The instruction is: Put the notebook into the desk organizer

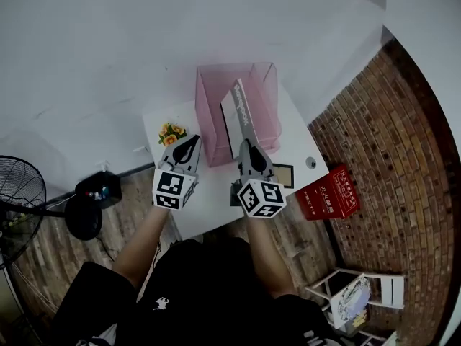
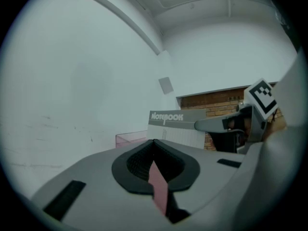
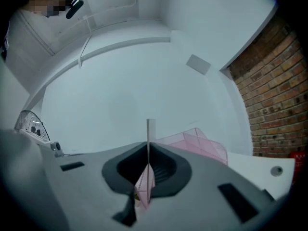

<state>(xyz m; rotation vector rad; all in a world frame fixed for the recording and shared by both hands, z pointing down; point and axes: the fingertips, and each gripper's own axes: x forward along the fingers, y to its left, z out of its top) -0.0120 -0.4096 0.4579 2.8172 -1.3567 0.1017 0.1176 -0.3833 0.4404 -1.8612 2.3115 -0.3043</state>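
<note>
Notebook: stands on edge, about upright, over the pink desk organizer. I cannot tell whether its lower edge is already inside.
Right claw: clenched on the notebook's near edge. In the right gripper view the thin edge rises straight from between the pads.
Left claw: jaws together, just beside the organizer's left wall. A pink sliver shows in the gap behind the tips, and I cannot tell whether it pinches that wall.
Desk organizer: clear pink plastic on the white tabletop.
Weight: likely light, a slim softcover.
Stiffness: probably bends, and held by 1 edge it may sag or swing.
Surface: the cover looks smooth, so a pinch could slide.
Best hold: low on 1 edge near the spine, leaving the rest free to drop in.
Risk: the light organizer may shift if the notebook knocks a wall.
</note>
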